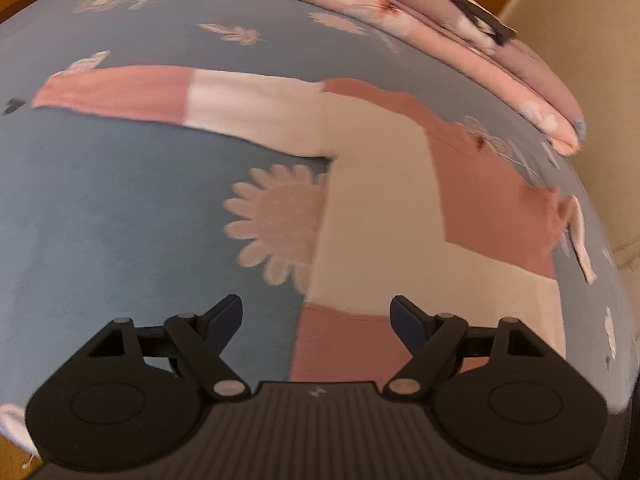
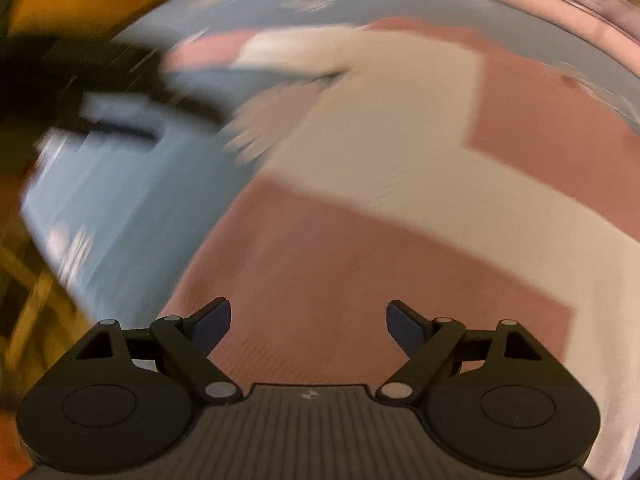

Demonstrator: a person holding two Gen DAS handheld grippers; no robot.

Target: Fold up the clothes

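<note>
A pink and cream colour-block top (image 1: pixel 376 216) lies flat on a blue flowered bedsheet (image 1: pixel 120 208), one sleeve (image 1: pixel 168 98) stretched out to the left. My left gripper (image 1: pixel 316 320) hovers over the garment's lower left edge, open, with nothing between its fingers. In the right wrist view, which is blurred, the same top (image 2: pixel 360 240) fills the middle. My right gripper (image 2: pixel 308 322) is above its pink panel, jaws wide apart and empty. A dark blurred shape (image 2: pixel 80 76) at the upper left of that view looks like the other gripper.
A folded pink flowered quilt (image 1: pixel 460 40) lies along the far side of the bed, with a dark object (image 1: pixel 480 16) on it. The bed's right edge (image 1: pixel 600 280) drops to a pale wall or floor. Orange-brown wood (image 2: pixel 60 0) shows left of the bed.
</note>
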